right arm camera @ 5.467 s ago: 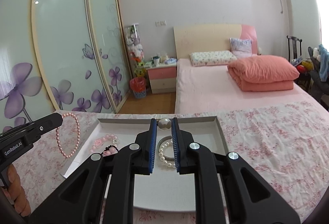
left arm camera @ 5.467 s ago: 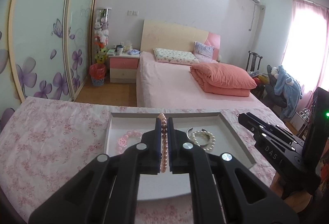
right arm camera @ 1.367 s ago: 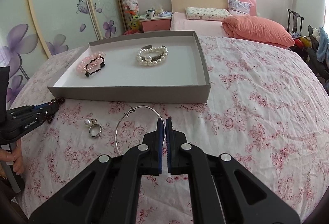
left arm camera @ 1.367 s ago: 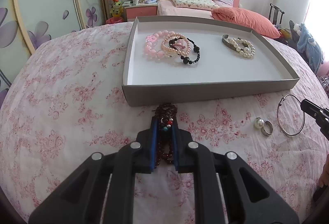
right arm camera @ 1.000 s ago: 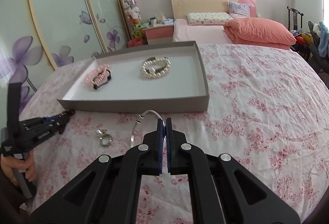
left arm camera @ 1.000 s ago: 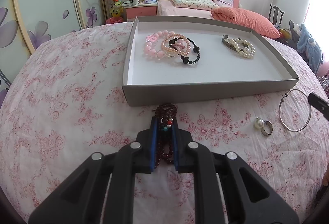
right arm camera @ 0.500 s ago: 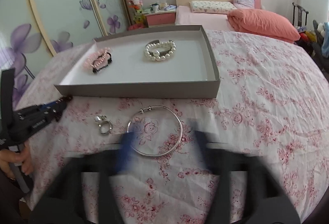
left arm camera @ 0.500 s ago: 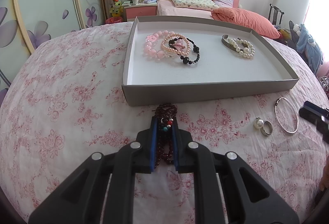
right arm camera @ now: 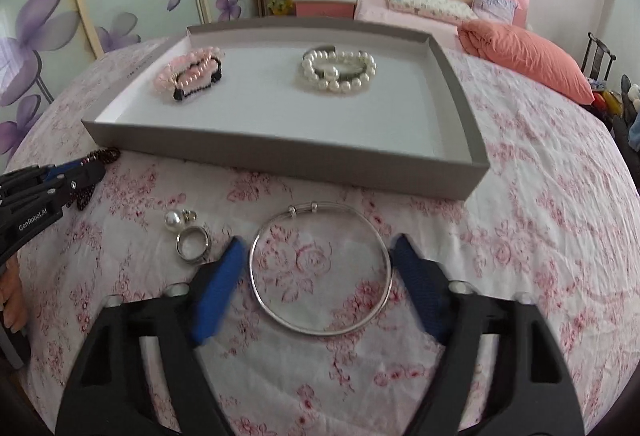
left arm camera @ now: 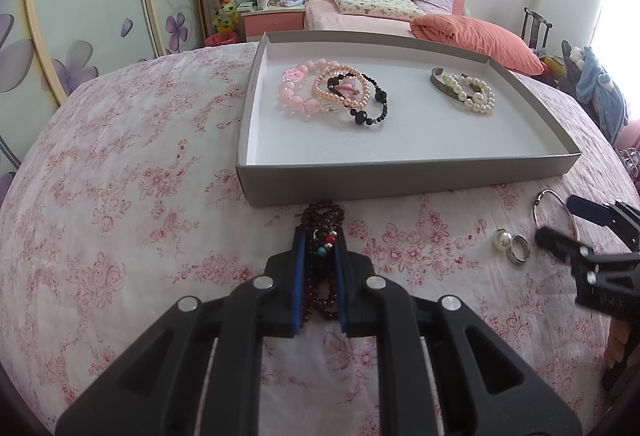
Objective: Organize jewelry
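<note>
A grey tray (left arm camera: 400, 177) (right arm camera: 280, 153) sits on the floral cloth and holds pink and black bead bracelets (left arm camera: 332, 91) (right arm camera: 190, 75) and a pearl bracelet with a metal cuff (left arm camera: 466, 91) (right arm camera: 338, 69). My left gripper (left arm camera: 319, 236) is shut on a dark red bead bracelet (left arm camera: 320, 220) lying on the cloth just before the tray's front wall. My right gripper (right arm camera: 316, 248) is wide open, its fingers either side of a silver bangle (right arm camera: 320, 272) lying flat on the cloth. A pearl earring (right arm camera: 174, 222) and a silver ring (right arm camera: 193, 243) lie left of the bangle.
The table is round with a pink floral cloth (left arm camera: 120, 175). The tray's front wall stands between the loose jewelry and the tray floor. Behind are a bed (left arm camera: 380, 23), a nightstand (left arm camera: 272, 19) and sliding wardrobe doors (left arm camera: 80, 15).
My right gripper let go of the silver bangle, which now lies flat on the cloth, and opened wide around it. My left gripper has stayed shut on the dark red bracelet.
</note>
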